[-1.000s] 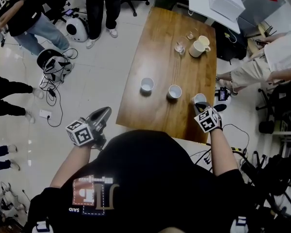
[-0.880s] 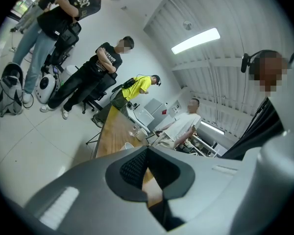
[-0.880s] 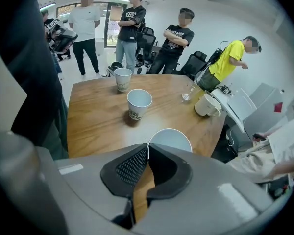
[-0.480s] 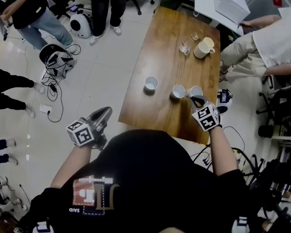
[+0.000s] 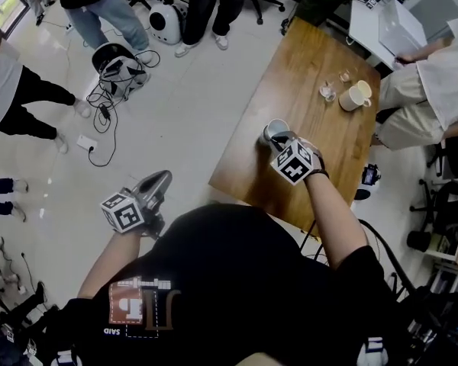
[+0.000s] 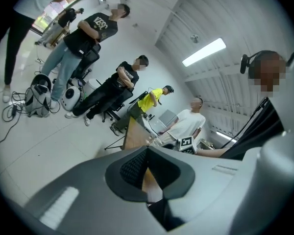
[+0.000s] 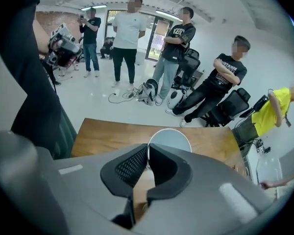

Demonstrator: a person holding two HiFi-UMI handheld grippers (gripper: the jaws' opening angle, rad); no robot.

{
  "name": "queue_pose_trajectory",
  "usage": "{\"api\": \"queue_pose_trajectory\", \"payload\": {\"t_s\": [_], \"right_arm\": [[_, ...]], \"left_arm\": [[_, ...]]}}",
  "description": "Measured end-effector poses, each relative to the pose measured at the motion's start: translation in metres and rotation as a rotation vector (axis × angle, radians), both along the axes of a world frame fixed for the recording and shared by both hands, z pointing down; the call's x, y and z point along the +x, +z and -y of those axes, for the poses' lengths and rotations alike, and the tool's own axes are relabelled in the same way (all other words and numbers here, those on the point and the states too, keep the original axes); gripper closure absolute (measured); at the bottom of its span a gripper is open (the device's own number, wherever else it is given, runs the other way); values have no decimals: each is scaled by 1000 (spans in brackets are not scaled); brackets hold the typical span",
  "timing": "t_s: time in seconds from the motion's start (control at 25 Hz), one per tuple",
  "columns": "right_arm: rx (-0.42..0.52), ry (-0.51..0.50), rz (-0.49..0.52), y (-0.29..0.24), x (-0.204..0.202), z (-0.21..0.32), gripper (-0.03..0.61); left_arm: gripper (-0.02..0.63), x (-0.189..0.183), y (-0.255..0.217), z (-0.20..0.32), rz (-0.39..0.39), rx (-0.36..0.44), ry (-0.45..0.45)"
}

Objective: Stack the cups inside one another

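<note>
My right gripper reaches over the wooden table, shut on the rim of a white cup. In the right gripper view the cup is a pale round mouth just beyond the closed pads of the gripper, with tabletop around it. No other white cup shows; my hand and the marker cube cover the table beside it. My left gripper hangs over the floor left of the table, its jaws together with nothing between them.
A cream mug and two small glasses stand at the table's far end. A person sits at the right edge. Several people stand on the floor beyond, near a bag and cables.
My right gripper has carried the white cup leftward along the table, away from the right end of the row. The head view has swung, so the table sits further right. The left gripper shifted slightly.
</note>
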State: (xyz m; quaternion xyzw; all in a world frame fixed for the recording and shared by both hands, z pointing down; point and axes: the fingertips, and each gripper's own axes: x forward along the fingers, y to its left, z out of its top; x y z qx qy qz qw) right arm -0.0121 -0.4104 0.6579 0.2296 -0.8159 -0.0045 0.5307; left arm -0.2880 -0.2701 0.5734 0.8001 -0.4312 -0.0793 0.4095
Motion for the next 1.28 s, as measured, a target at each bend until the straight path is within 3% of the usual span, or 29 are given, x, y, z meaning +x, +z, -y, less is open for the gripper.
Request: {"api": "queue_pose_trajectory", "payload": {"t_s": [0.08, 0.2, 0.32, 0.4, 0.6, 0.68, 0.72, 0.76, 0.92, 1.12, 1.28], "right_arm": [[-14, 8, -6, 12, -4, 1, 547], [-47, 28, 52, 13, -15, -2, 432], [-29, 8, 65, 6, -18, -13, 423], [-7, -31, -2, 15, -15, -21, 420], [48, -87, -195, 52, -9, -12, 425], [83, -105, -237, 59, -9, -6, 468], [94, -107, -238, 59, -10, -6, 522], [92, -104, -227, 59, -11, -9, 537], [61, -55, -127, 37, -13, -23, 548], [65, 76, -28, -29, 33, -28, 549], [35, 174, -85, -39, 101, -36, 549]], "left_arm": [[612, -14, 3, -7, 9, -14, -22], [612, -26, 10, -10, 8, -19, -31], [612, -26, 11, -7, 1, -20, -23], [612, -25, 7, -4, 3, -25, -10], [612, -23, 3, 0, 21, -34, 18], [612, -24, 6, 1, 22, -31, 19], [612, -26, 7, 1, 22, -29, 18], [612, -28, 7, 1, 21, -27, 19], [612, -27, 10, 3, 12, -22, 42], [612, 0, 8, 17, -14, -7, 103], [612, 25, 6, 28, -28, 6, 151]]}}
